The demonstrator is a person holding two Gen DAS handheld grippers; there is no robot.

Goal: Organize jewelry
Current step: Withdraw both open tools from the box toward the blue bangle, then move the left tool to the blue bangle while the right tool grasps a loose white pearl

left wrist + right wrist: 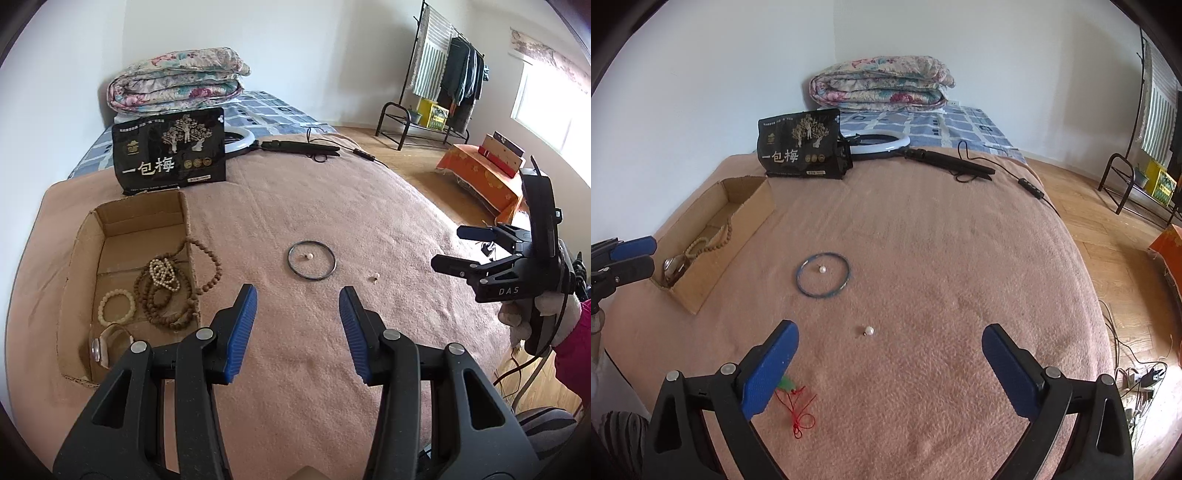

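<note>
Here I see the pink blanket point(923, 240) spread under everything, and I take the cardboard box point(110, 221) on it as my landmark. Behind the box stands a black snack bag point(170, 151). Inside the box lie brown bead strands point(166, 291), one trailing over the box's wall, along with a pearl strand point(162, 271), a pale bead bracelet point(116, 306) and a watch point(105, 345).

To the right of the box, apart from it, the thin bangle point(822, 274) lies flat with a pearl earring point(822, 269) inside its ring. A second pearl earring point(868, 330) lies further from the box.

My left hand-held gripper point(298, 321) hovers just beside the box, jaws partly open and empty, the bangle ahead. My right hand-held gripper point(889, 363) stands wide open and empty, the second pearl earring just ahead between its fingers, a red cord point(798, 410) by its left finger.
</note>
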